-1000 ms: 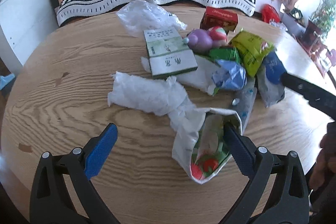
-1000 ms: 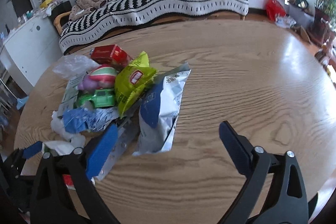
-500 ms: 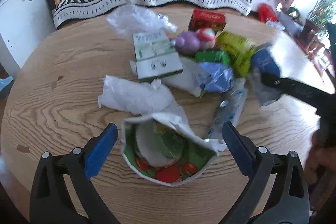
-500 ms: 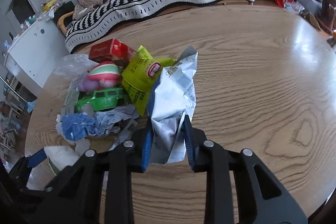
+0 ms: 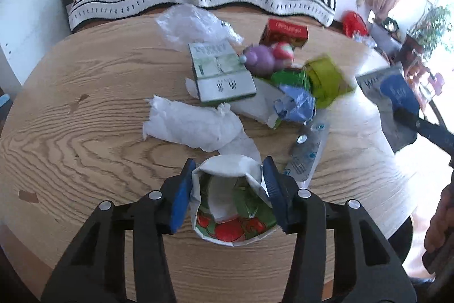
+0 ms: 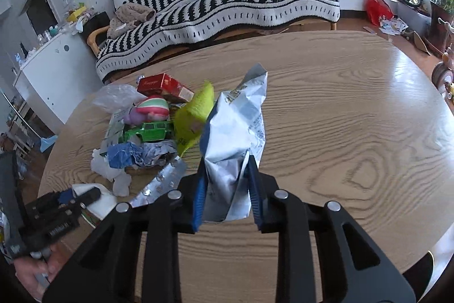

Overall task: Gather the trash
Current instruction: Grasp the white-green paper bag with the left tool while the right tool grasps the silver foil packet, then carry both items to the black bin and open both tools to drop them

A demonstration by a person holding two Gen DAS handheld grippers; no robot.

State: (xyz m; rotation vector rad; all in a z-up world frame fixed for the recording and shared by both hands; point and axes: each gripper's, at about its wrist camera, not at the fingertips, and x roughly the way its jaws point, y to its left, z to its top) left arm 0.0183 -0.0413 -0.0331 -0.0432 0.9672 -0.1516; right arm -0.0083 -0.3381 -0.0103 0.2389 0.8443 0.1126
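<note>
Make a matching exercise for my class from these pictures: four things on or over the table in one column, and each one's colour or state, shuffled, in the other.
Things:
1. toy car
2. silver snack bag
3. tomato-print bag
4. small carton

Colour or state:
A. red, lying at the far side of the pile
B. pinched in the right gripper
C. green, lying in the pile
D. pinched in the left gripper

Pairs: 1-C, 2-B, 3-D, 4-A
</note>
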